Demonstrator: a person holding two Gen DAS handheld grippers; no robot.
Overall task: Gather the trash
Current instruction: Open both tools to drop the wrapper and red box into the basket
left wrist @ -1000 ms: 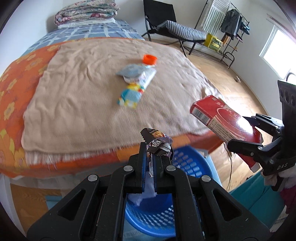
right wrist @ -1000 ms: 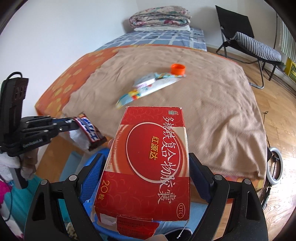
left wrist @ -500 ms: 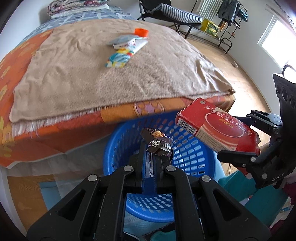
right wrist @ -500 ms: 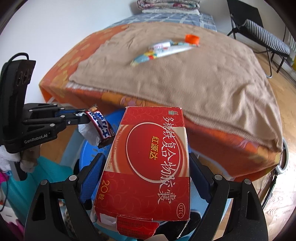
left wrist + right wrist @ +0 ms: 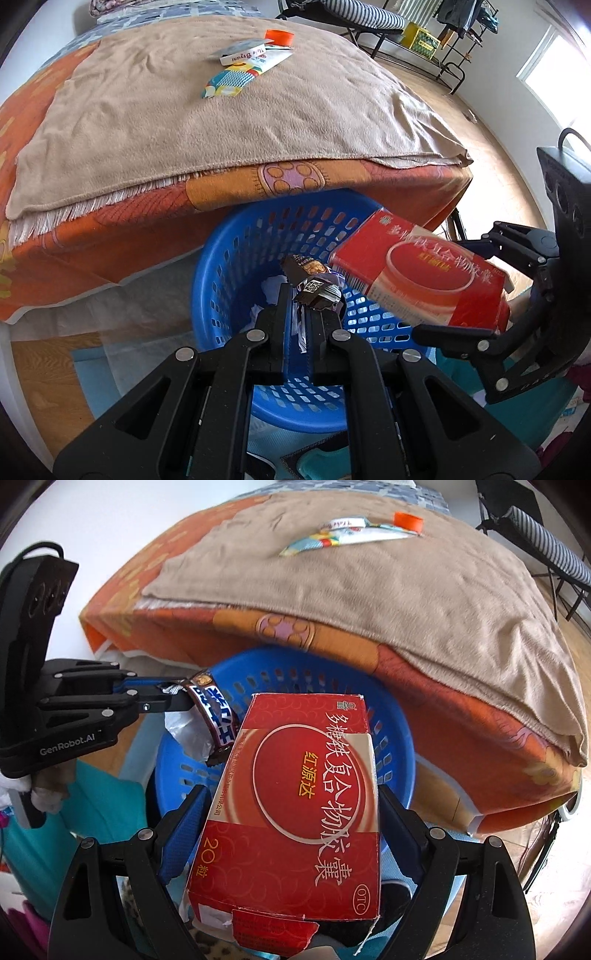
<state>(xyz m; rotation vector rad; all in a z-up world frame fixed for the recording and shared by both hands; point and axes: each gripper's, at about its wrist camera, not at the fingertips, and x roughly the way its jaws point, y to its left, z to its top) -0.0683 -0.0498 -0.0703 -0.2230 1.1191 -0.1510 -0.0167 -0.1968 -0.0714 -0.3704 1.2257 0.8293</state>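
My left gripper [image 5: 303,295] is shut on a dark brown snack wrapper [image 5: 312,282], held over the mouth of the blue perforated basket [image 5: 236,258]. In the right wrist view the same wrapper [image 5: 214,720] hangs from the left gripper [image 5: 173,698] above the basket [image 5: 395,746]. My right gripper [image 5: 291,805] is shut on a red medicine box [image 5: 306,805], its jaws wide on the box's sides; the box [image 5: 424,280] hovers over the basket's right rim. White crumpled paper [image 5: 273,288] lies inside the basket.
The bed with a tan blanket [image 5: 207,122] rises just behind the basket. On it lie a colourful wrapper [image 5: 232,79], a white packet [image 5: 243,55] and an orange cap [image 5: 279,36]. A folding chair [image 5: 354,18] and a rack stand far back on the wooden floor.
Both grippers have dropped and tilted downward from bed height to over the basket, each still gripping its item. The basket now fills the lower middle of both views.
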